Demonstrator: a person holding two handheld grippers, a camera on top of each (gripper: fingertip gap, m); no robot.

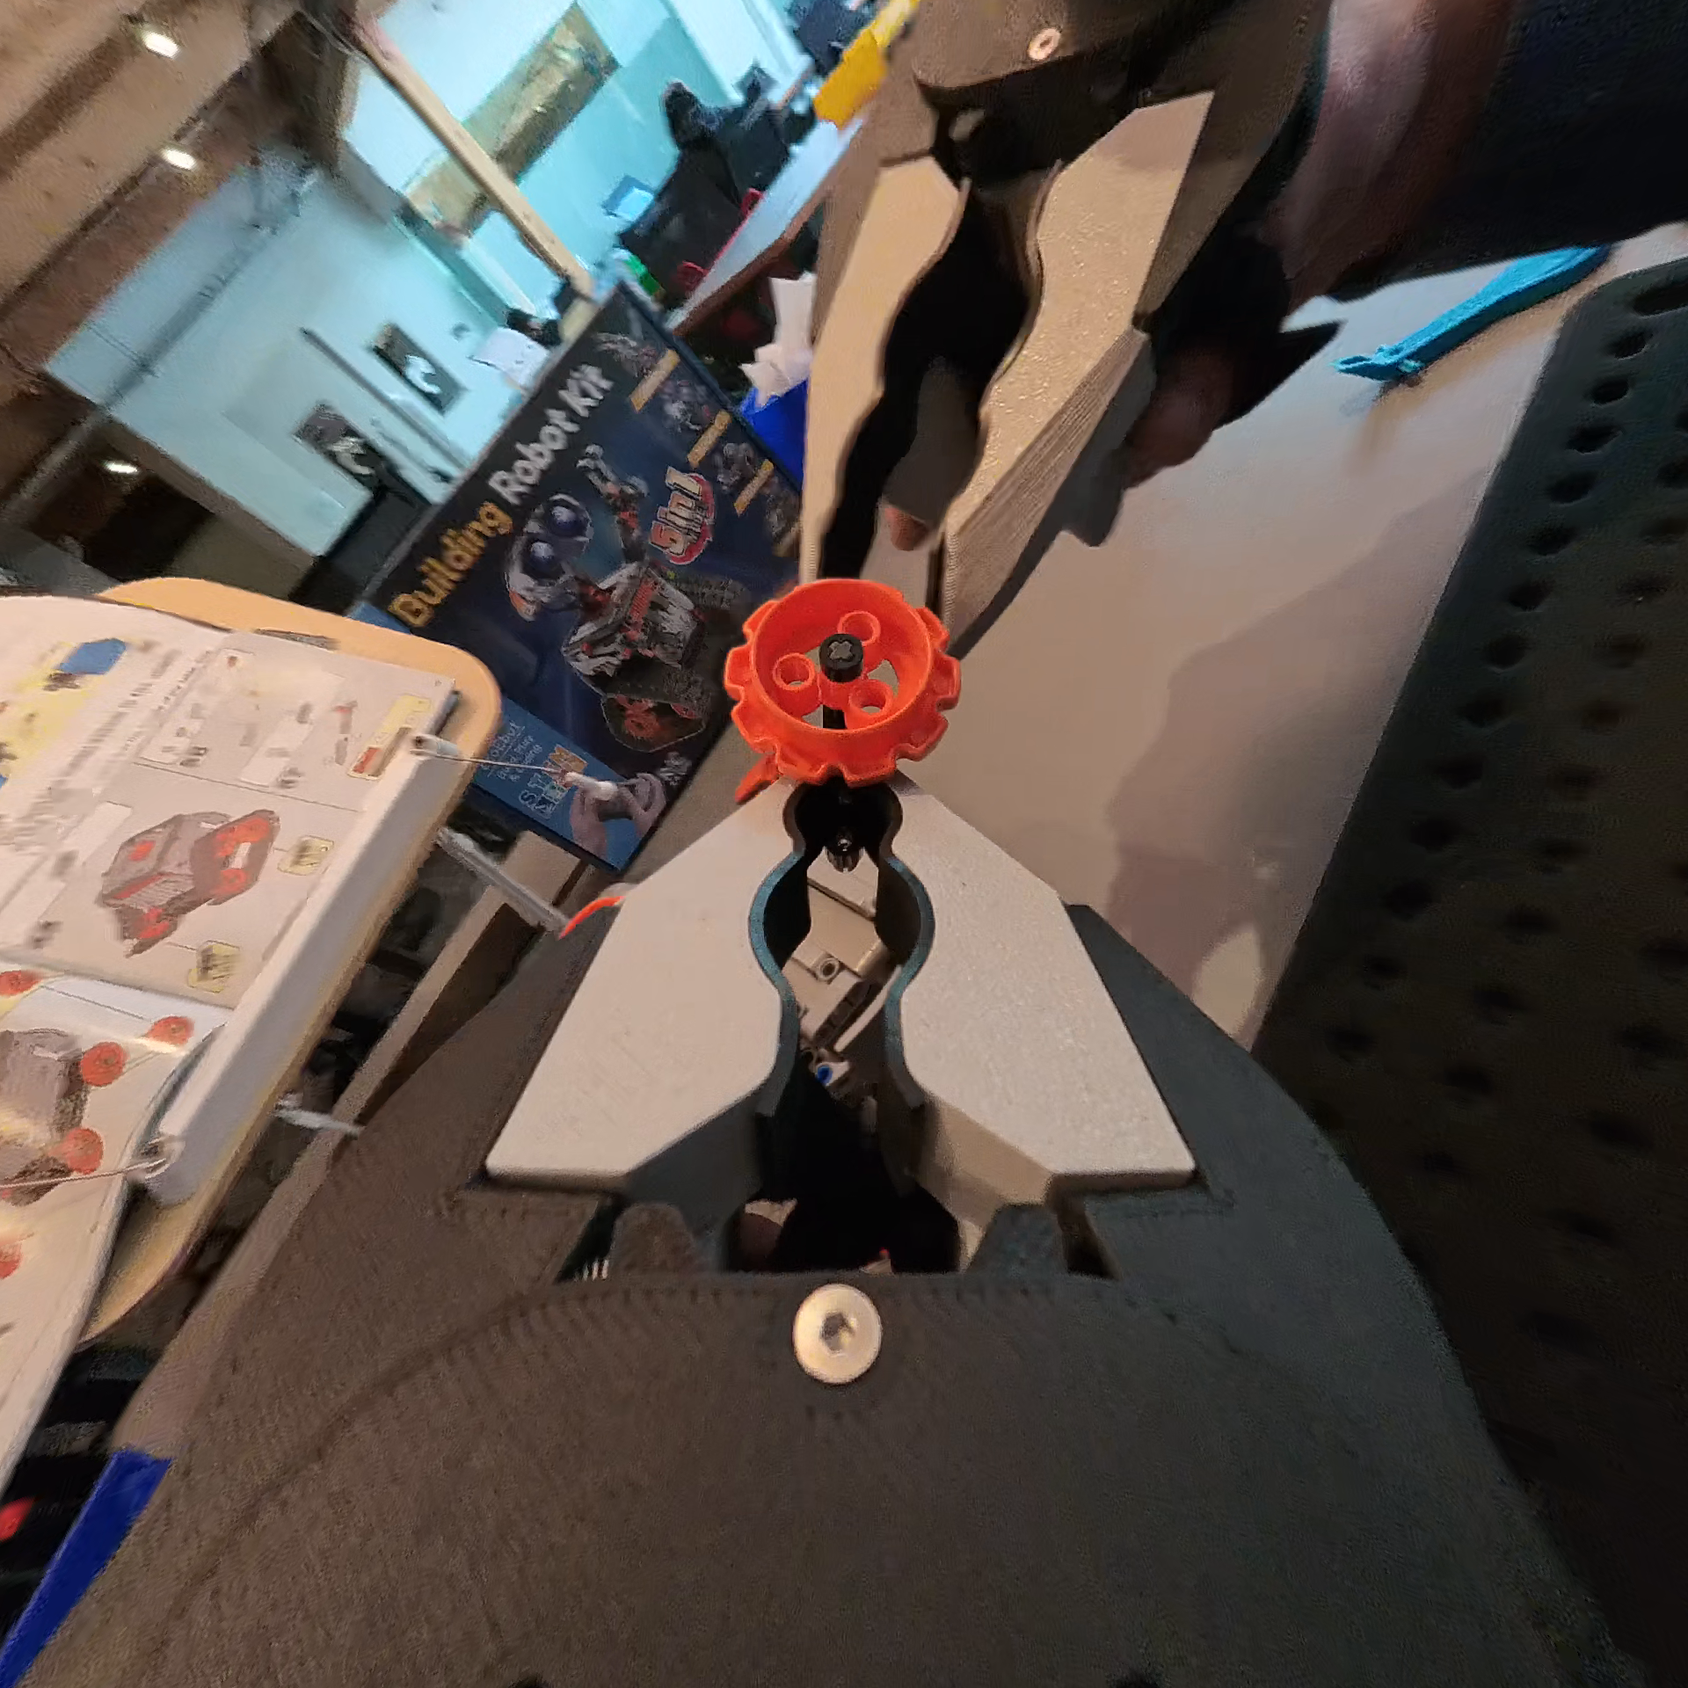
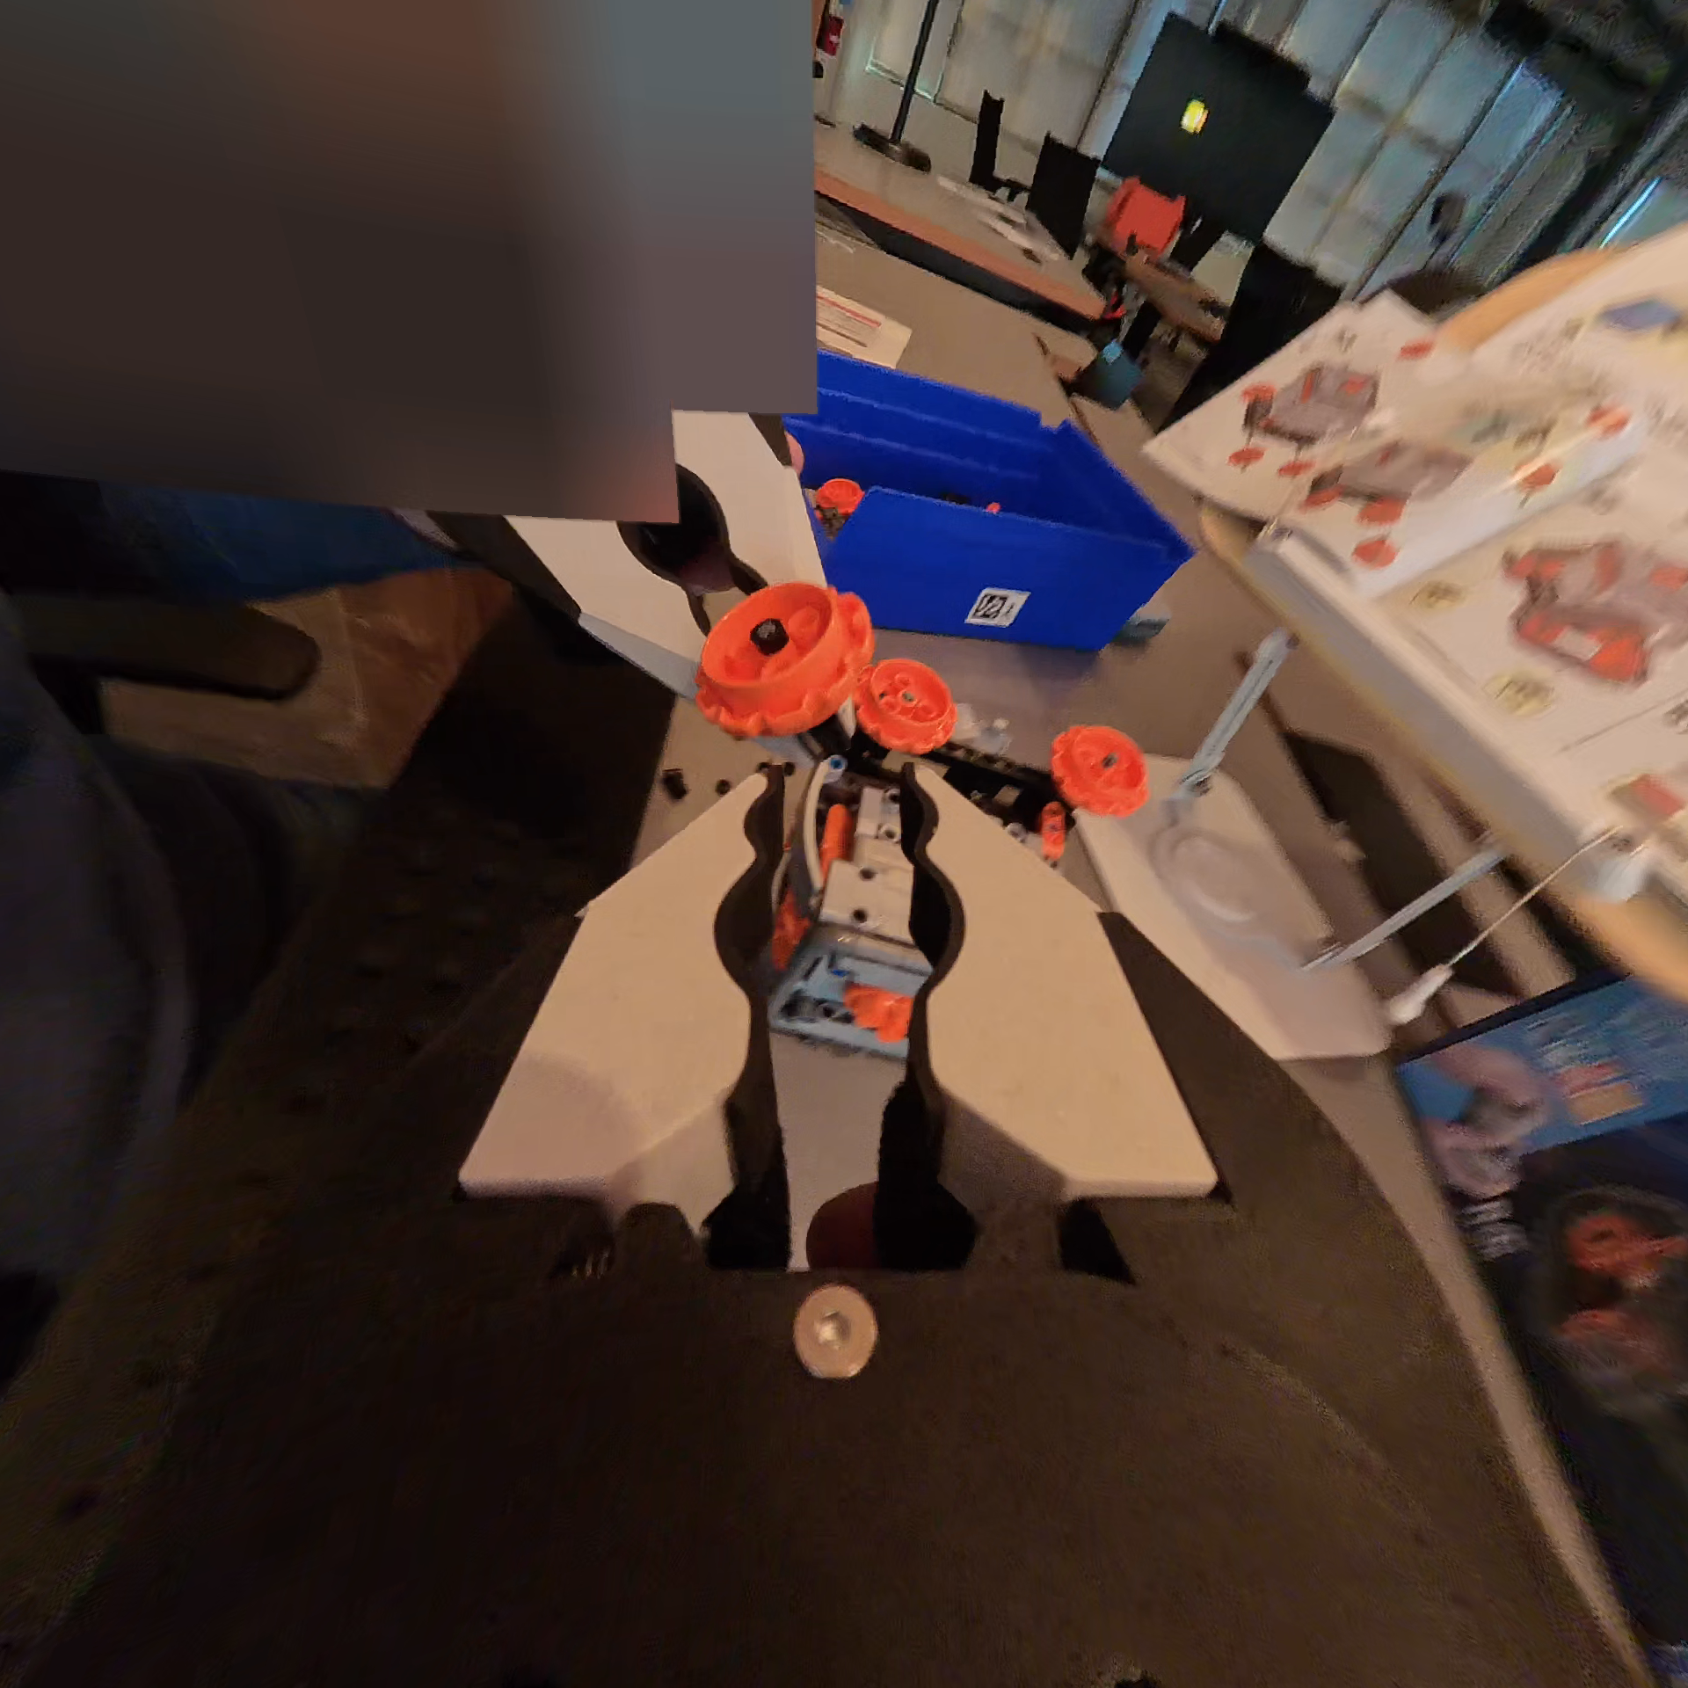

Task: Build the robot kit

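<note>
Left gripper, frame centre: jaws narrow, clamped on a black axle carrying an orange toothed wheel just above the tips. Right gripper: jaws part open, empty, hovering over a grey-and-orange brick assembly on the counter. Blue bin beyond; instruction booklet at left; kit box behind.

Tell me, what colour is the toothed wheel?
Orange wheel, black axle through its hub; clearest in the left wrist view.
</note>
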